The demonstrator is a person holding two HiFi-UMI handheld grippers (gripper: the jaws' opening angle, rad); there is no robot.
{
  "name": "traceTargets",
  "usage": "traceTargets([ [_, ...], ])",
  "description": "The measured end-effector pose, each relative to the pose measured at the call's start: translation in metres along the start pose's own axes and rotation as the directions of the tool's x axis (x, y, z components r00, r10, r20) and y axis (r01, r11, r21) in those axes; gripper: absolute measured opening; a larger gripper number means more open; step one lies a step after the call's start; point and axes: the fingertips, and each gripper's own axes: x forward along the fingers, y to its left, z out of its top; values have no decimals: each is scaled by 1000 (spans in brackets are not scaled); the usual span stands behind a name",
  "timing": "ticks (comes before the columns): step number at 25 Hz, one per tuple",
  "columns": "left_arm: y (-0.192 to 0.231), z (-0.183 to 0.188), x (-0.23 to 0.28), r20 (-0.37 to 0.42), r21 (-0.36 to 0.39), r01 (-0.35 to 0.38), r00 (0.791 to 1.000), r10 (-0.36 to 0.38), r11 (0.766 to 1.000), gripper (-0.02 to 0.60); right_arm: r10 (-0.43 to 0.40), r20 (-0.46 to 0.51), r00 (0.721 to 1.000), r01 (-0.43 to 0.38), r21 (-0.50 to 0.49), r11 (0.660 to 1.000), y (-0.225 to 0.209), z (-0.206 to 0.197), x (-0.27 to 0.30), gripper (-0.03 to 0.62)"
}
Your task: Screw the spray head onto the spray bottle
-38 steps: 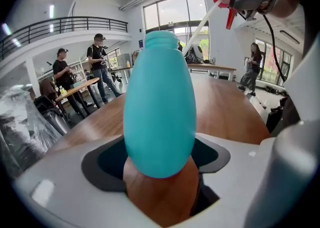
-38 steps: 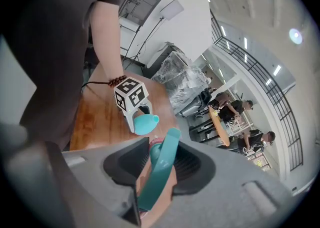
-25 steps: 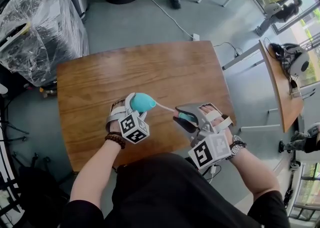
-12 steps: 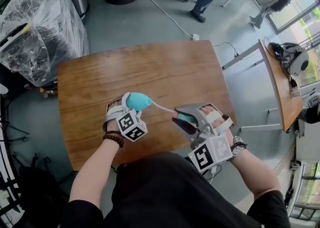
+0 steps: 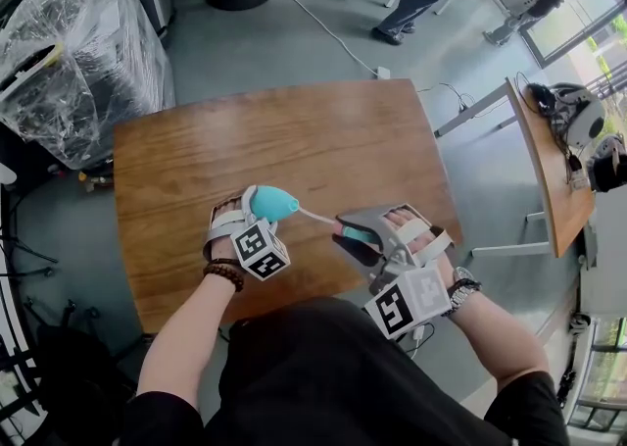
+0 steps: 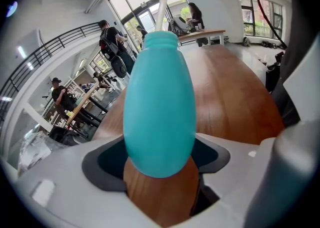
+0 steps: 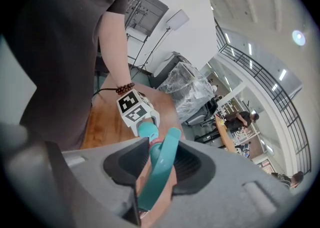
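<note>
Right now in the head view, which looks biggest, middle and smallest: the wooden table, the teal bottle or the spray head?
1. Wooden table
2. Teal spray bottle
3. Spray head, though it is partly hidden

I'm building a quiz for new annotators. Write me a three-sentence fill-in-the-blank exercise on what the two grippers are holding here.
1. The left gripper is shut on the bottle, which is ____ in colour.
2. The right gripper grips the spray head, joined to the bottle only by a thin ____ tube.
3. Both grippers are held over a table made of ____.

Missing words: teal; white; wood.
</note>
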Motion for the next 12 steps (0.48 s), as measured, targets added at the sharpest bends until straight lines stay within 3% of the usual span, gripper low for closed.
traceTargets([
  [12,-9,62,-34,119,134,-30,993,14,990,415,41,-24,999,-41,6,999,10,-8,17,129],
])
